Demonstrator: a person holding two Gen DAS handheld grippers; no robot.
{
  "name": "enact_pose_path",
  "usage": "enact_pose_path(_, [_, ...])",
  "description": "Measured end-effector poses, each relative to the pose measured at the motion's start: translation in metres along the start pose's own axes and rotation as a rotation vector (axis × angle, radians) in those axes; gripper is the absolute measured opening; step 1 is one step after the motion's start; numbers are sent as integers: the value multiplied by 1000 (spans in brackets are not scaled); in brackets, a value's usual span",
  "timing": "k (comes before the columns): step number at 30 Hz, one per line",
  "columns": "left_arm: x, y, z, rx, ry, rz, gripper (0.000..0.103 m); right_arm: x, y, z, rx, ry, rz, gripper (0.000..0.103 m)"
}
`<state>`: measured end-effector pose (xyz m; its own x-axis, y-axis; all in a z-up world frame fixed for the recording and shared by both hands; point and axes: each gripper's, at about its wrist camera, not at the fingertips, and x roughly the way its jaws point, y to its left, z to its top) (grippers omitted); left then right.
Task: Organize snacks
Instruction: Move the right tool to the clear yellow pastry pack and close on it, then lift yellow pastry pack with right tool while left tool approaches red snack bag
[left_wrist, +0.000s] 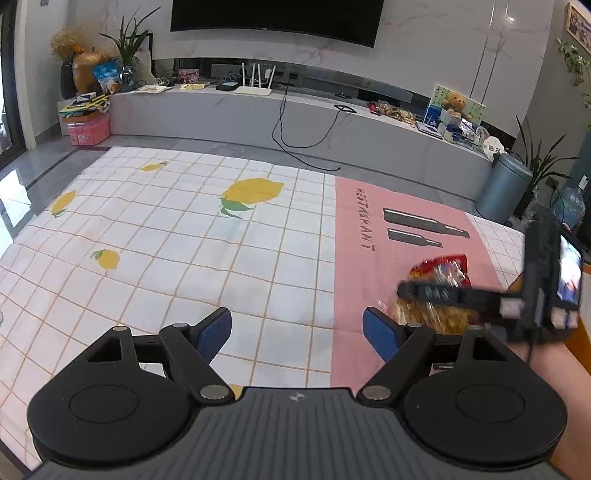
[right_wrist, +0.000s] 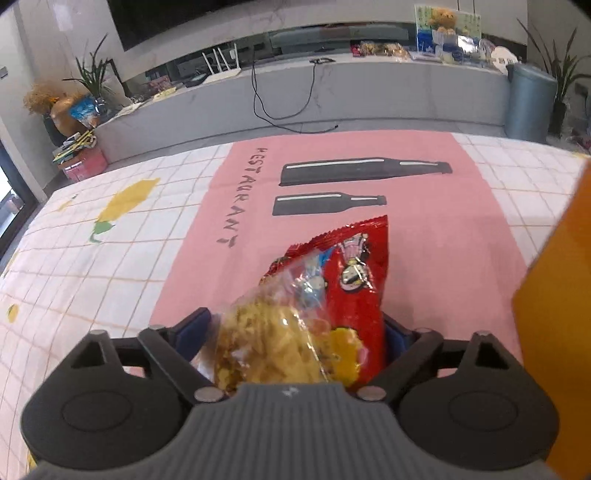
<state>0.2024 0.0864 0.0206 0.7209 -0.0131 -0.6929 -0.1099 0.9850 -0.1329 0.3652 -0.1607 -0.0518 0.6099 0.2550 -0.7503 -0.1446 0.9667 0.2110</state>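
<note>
My right gripper (right_wrist: 297, 332) is shut on a red snack bag (right_wrist: 332, 291) with a clear window that shows yellow crisps. It holds the bag above the pink part of the tablecloth (right_wrist: 369, 147). In the left wrist view the same bag (left_wrist: 439, 284) and the right gripper (left_wrist: 436, 293) hang at the right, blurred. My left gripper (left_wrist: 297, 330) is open and empty, low over the tablecloth, just left of the bag.
An orange container wall (right_wrist: 557, 314) stands at the right edge. The table carries a lemon-print checked cloth (left_wrist: 166, 229) and a pink mat with bottle prints. A TV bench (left_wrist: 295, 110) and a grey bin (left_wrist: 504, 184) stand beyond.
</note>
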Motion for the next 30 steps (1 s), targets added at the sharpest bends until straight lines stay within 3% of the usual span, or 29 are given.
enact_pose_path(8, [-9,10,-8,-47,36,-75,95,-51,13,-59,-42,77,129,84])
enact_pose_path(13, [-6,8,-20,-73,97,-139,95,-70,19,-79,-93,76,128,87])
enact_pose_path(16, [-5,3,-26,-47,97,-115,95,-85,22,-80,-151,1,92,92])
enact_pose_path(18, [-6,1,-27,-33,90,-100,95,-104,23,-82,-179,-77,89,100])
enact_pose_path(20, [-9,2,-28,-26,79,-95,95,-121,25,-86,-219,-143,85,100])
enact_pose_path(25, [-16,4,-30,-32,56,-77,95,-155,33,-117,-331,-306,-62,100])
enact_pose_path(30, [-21,5,-40,-24,44,-47,95,-163,35,-147,-359,-296,-81,100])
